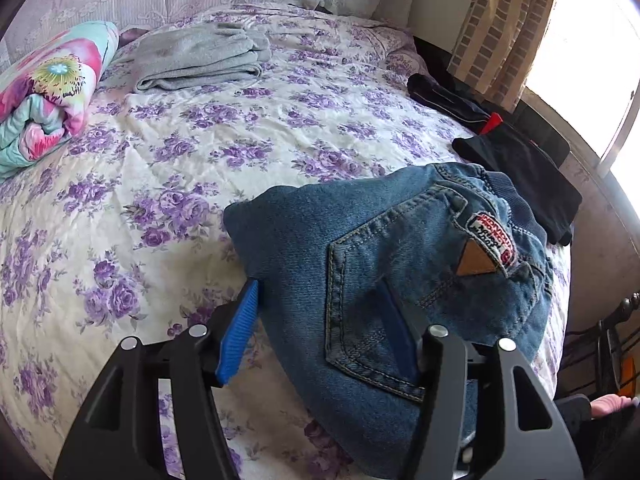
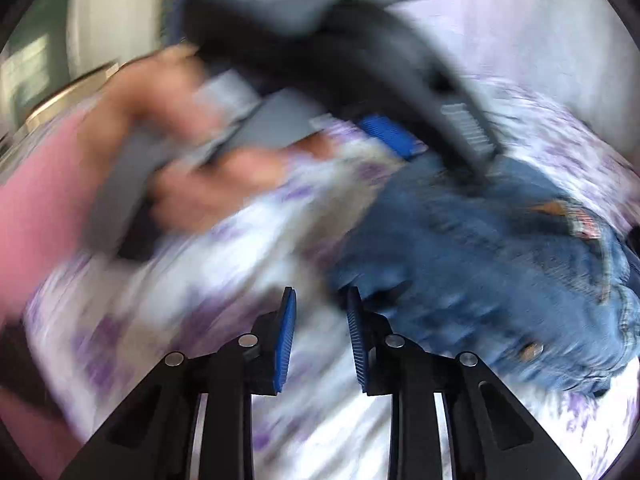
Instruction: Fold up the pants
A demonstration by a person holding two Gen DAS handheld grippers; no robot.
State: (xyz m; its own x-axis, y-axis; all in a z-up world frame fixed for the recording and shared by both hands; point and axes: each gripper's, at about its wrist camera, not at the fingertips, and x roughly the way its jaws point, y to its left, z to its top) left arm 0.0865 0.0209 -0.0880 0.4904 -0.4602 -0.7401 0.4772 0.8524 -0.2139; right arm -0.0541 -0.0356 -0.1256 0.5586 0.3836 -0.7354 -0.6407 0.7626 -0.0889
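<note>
Much of the right wrist view is smeared by motion blur, so the hand (image 2: 180,168) at about ten o'clock, the pink sleeve (image 2: 36,208) beside it and the other gripper crossing the top of that view are made out only as soft shapes. The left gripper (image 1: 320,320) is seen partly buried in its own view: one blue pad (image 1: 240,332) is in the open, while the other finger (image 1: 396,332) is tucked into the back pocket of the jeans (image 1: 400,260) and is largely covered by denim. The lower edge of the folded jeans is cut off behind the gripper body.

The jeans are shown as a compact folded bundle of blue denim lying on the purple-flowered bedspread (image 1: 180,152), toward four o'clock in the left wrist view, with a stitched back pocket, a tan triangular patch and a red-and-white label facing up. Dark garments (image 1: 520,160) are seen at two o'clock near the bed edge, a folded grey garment (image 1: 200,60) at eleven o'clock, and a rolled flowered quilt (image 1: 48,92) at nine o'clock.

The left jaws are held well apart, straddling the near edge of the jeans, and no squeeze on the cloth is seen. The right gripper (image 2: 320,336) is held with its jaws only slightly parted and nothing between them, just beside the denim at its three o'clock.
</note>
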